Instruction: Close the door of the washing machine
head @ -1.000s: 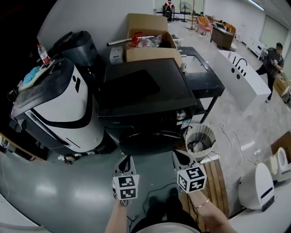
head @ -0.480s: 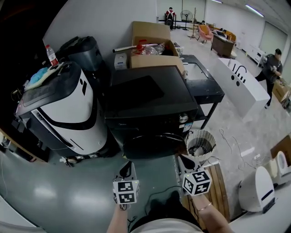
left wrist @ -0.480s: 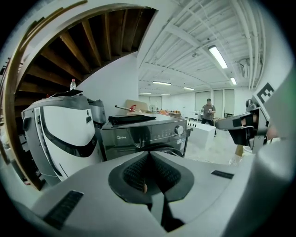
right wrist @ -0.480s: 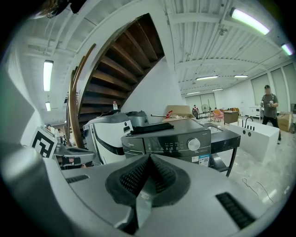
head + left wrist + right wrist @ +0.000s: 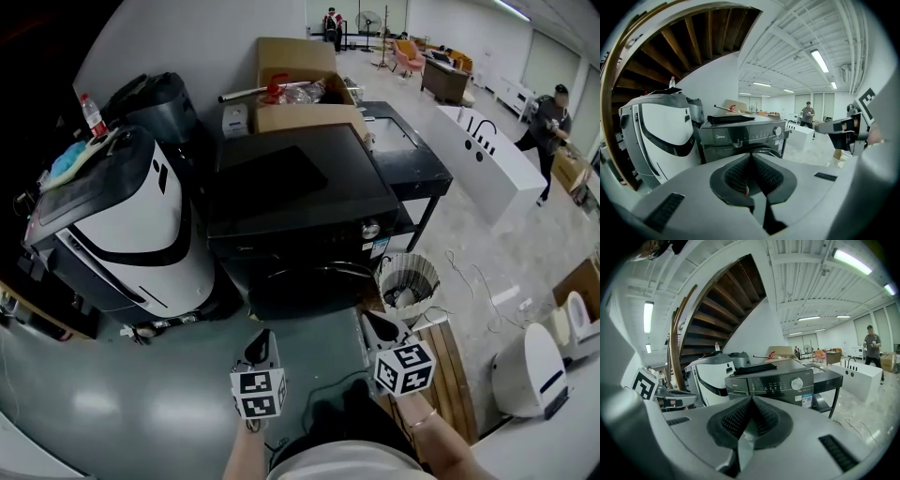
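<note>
The grey floor [image 5: 112, 394] is spreading wide under everything here. Dead ahead, at twelve o'clock from the person holding the tools, the black washing machine [image 5: 300, 202] is standing square. Its round door [image 5: 314, 286] is sitting low on the front face and looks to be lying shut against it. At ten o'clock a big white appliance [image 5: 131, 225] is leaning in beside it. At two o'clock a black table [image 5: 412, 169] is standing just beside the machine. Behind, still at twelve, an open cardboard box [image 5: 300, 84] is sitting against the wall. A wire basket [image 5: 406, 281] is waiting on the floor at one o'clock, near the machine's front corner.

Now the tools. The left gripper [image 5: 263, 339] is hovering short of the door, its tongs pressed together on nothing, and its own view is showing the ribbed pads [image 5: 761, 174] meeting. The right gripper [image 5: 377, 324] is hanging alongside at three o'clock from it, apart from the machine. Its tongs are likewise pressed together and empty. Smallest of all, the silver knob [image 5: 371, 229] is glinting on the control panel.
</note>
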The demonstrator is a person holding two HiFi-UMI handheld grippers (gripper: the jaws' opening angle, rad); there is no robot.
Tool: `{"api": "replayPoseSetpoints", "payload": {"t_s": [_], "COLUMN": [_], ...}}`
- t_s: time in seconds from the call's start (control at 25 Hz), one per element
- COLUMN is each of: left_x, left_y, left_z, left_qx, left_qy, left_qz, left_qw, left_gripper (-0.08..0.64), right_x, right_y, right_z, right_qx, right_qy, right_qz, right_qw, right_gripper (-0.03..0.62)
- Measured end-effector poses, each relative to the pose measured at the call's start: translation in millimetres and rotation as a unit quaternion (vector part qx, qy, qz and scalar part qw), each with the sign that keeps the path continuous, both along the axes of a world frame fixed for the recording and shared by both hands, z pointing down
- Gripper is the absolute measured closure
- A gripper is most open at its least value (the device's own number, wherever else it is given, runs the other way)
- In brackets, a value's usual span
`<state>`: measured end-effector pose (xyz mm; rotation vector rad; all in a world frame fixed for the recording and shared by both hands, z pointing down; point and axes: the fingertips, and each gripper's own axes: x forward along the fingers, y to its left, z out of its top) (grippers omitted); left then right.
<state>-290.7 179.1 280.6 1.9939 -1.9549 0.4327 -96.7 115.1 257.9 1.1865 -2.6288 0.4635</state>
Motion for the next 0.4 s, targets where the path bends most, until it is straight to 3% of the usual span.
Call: {"api": "replayPoseSetpoints", "payload": {"t_s": [0.4], "left_x": [-4], "left_y": [-16], "left_z": [9], "left_qx": [-0.003], "left_qy": [0.01], "left_qz": [-0.004], "left_qw": [0.9999], "left_gripper": [0.535], "right_x": [-2], "right_y": [-11], "right_z": [16], "right_qx": [-0.013], "right_qy": [0.007], "right_qz": [-0.007], "right_qw": [1.0], "right_gripper": [0.586]}}
